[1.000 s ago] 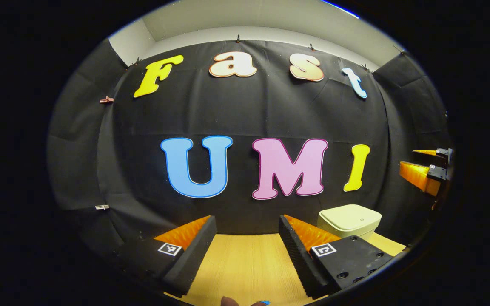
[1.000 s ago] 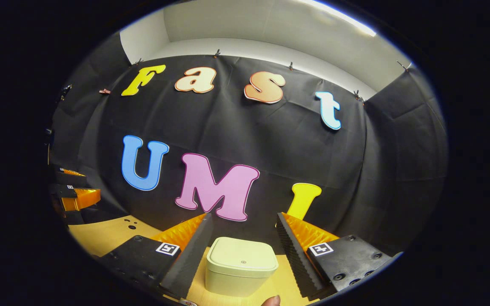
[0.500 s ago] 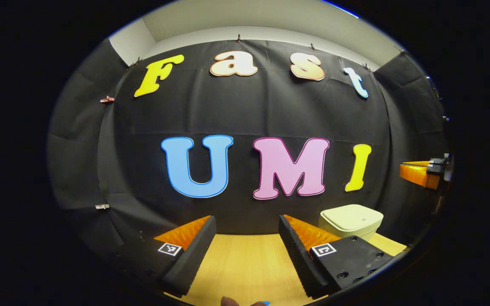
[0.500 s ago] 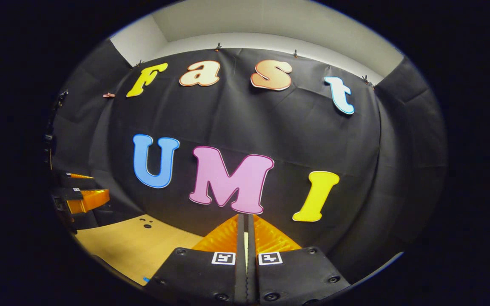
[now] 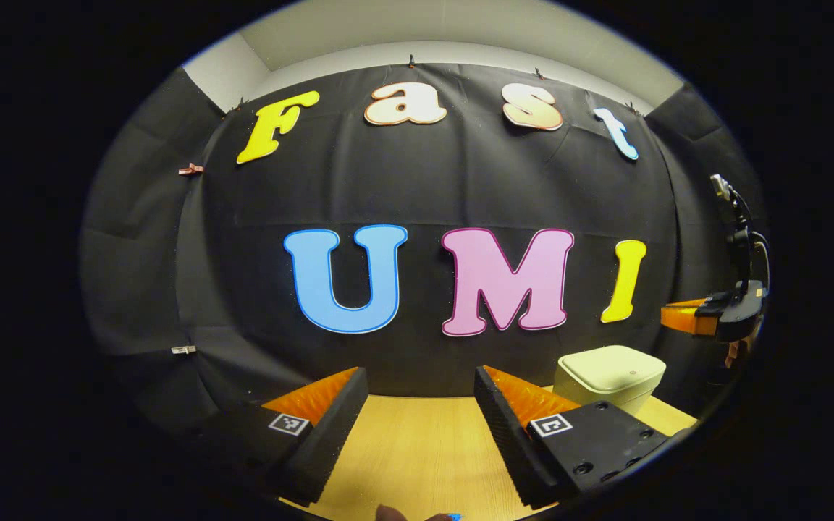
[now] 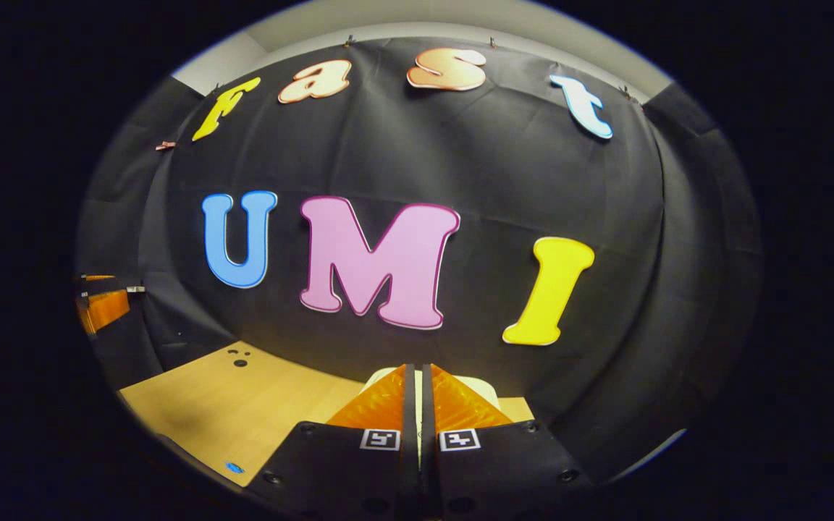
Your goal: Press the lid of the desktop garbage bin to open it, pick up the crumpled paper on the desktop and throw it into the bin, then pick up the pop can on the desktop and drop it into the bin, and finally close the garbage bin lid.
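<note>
The cream desktop bin [image 5: 609, 369] stands on the wooden table [image 5: 417, 449] at the right, and its lid lies flat and closed. My left gripper [image 5: 418, 373] is open and holds nothing, and it hovers low over the table to the left of the bin. At the far right, my right gripper [image 5: 685, 317] hangs above and just right of the bin. In the right gripper view, my right gripper [image 6: 418, 369] is shut with its fingers pressed together on nothing. It hides most of the bin [image 6: 481, 387], which sits right behind it.
The black cloth wall rises right behind the table and bin. In the right gripper view, bare tabletop [image 6: 243, 405] stretches to the left, with small dark holes [image 6: 237, 356] and a blue mark [image 6: 234, 467]. My left gripper [image 6: 102, 307] is at the far left edge.
My right gripper has shut its fingers, which stood open around the bin a second ago, and has tipped and moved in over the bin. My left gripper has barely shifted.
</note>
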The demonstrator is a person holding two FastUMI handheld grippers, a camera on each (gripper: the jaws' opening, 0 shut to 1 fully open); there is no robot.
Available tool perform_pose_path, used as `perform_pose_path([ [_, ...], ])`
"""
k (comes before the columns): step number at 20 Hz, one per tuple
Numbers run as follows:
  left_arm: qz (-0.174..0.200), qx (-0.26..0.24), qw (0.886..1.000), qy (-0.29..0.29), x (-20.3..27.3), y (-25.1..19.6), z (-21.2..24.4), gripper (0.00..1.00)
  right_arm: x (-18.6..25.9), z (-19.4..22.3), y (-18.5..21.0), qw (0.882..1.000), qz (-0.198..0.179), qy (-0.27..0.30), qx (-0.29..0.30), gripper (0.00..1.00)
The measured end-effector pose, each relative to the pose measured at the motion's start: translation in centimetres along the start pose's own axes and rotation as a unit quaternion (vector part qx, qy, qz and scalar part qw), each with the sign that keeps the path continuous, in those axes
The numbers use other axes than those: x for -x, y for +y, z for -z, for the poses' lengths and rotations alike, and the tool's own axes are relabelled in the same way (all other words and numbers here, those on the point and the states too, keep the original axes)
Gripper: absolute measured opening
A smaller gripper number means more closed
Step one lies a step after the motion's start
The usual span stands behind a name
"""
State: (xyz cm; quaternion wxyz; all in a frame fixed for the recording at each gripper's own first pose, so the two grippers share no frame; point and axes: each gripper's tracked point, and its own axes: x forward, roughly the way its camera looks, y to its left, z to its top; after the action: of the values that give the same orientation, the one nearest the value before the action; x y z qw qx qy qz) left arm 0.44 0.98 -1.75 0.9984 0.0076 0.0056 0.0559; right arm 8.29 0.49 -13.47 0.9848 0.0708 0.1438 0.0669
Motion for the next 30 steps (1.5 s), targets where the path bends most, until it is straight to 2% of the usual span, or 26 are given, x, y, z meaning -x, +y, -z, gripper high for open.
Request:
perform_pose_path([
  [10,-0.032,-0.005,0.999,0.020,-1.1,-1.0,1.3,0.95,-4.3,7.5,-0.9,0.996,-0.032,0.084,-0.005,0.05],
  [18,-0.041,-0.006,0.999,0.029,-2.0,-2.1,1.6,0.95,-5.1,11.1,-1.0,0.991,-0.045,0.124,-0.015,0.05],
  [21,-0.042,-0.010,0.999,0.031,-2.2,-2.3,1.8,0.95,-5.0,11.2,-1.0,0.992,-0.041,0.118,-0.024,0.05],
  [24,-0.041,-0.007,0.999,0.034,-2.4,-2.6,1.9,0.95,-4.9,11.6,-0.9,0.993,-0.039,0.114,-0.005,0.05],
  [28,-0.040,-0.011,0.999,0.024,-2.2,-2.9,1.2,0.95,-4.8,10.6,-1.3,0.992,-0.038,0.109,-0.050,0.05],
  [30,-0.038,-0.012,0.999,0.022,-1.9,-2.9,1.4,0.95,-4.5,10.2,-2.1,0.993,-0.028,0.103,-0.043,0.05],
])
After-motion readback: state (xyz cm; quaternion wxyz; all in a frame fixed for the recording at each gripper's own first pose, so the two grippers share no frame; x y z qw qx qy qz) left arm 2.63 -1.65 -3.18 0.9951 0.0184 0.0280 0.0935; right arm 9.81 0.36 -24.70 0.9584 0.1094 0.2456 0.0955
